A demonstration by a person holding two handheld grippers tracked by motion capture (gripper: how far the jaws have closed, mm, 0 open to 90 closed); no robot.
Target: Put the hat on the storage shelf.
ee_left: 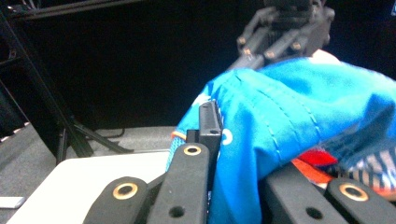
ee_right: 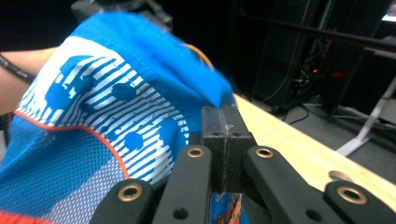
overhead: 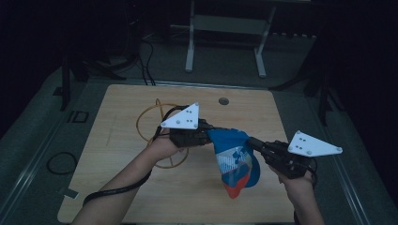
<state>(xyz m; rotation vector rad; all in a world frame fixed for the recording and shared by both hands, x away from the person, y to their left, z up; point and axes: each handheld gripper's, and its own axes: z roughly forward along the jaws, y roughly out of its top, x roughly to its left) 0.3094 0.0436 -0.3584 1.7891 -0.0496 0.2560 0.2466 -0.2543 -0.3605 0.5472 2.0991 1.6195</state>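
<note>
while our left gripper [overhead: 210, 135] and right gripper [overhead: 251, 142] each clamp an edge of the blue cap [overhead: 236, 161], we hold it hanging between them above the wooden table [overhead: 187, 197], an orange ring [overhead: 151, 123] behind.

Dim high view, black surroundings, brighter gripper views, soft blur close up

In the high view the blue garment [overhead: 237, 161] covers the tips of the left claw [overhead: 210, 136], and it is too small there to tell its printed pattern. The yellow cord [overhead: 149, 117] on the bench [overhead: 197, 197] runs under the left hand [overhead: 164, 146]. In the left gripper view the garment [ee_left: 289, 121] hides one jaw, and the bottom edge cuts off both jaws.
</note>
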